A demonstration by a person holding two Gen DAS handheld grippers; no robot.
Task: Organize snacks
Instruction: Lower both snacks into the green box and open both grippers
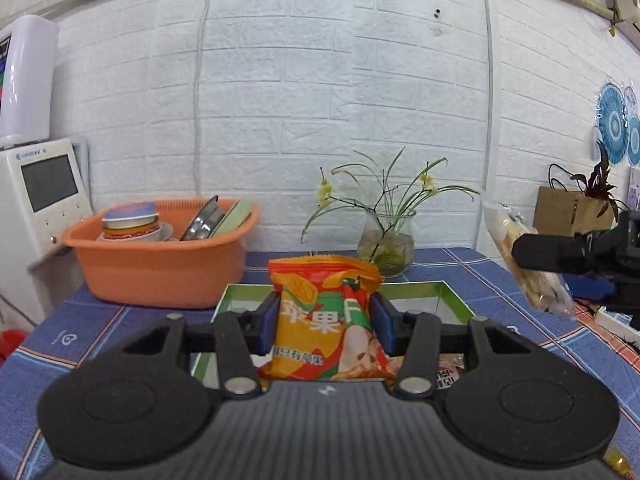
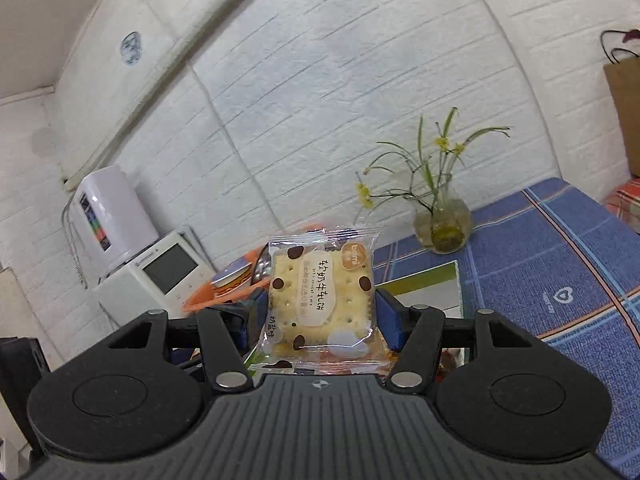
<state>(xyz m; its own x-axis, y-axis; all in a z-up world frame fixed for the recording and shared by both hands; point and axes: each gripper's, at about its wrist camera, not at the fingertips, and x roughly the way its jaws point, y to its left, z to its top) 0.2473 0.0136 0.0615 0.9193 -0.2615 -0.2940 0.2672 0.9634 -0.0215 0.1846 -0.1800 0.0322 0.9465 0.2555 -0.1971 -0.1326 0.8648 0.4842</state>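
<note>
My left gripper (image 1: 325, 322) is shut on an orange and green apple-chip bag (image 1: 326, 312), held upright above a green-rimmed white box (image 1: 452, 294) on the blue checked tablecloth. My right gripper (image 2: 318, 316) is shut on a clear cracker packet (image 2: 320, 300), held upright in the air. In the left wrist view that cracker packet (image 1: 528, 264) and the right gripper's black body (image 1: 580, 256) show at the right, above the table. The box (image 2: 432, 280) also shows behind the packet in the right wrist view. More snack wrappers (image 1: 450, 374) lie inside the box.
An orange basin (image 1: 160, 264) with bowls and a metal dish stands at the back left. A glass vase with a plant (image 1: 386, 244) stands behind the box. A white appliance with a screen (image 1: 44, 192) is at far left. A brown paper bag (image 1: 568, 210) is at far right.
</note>
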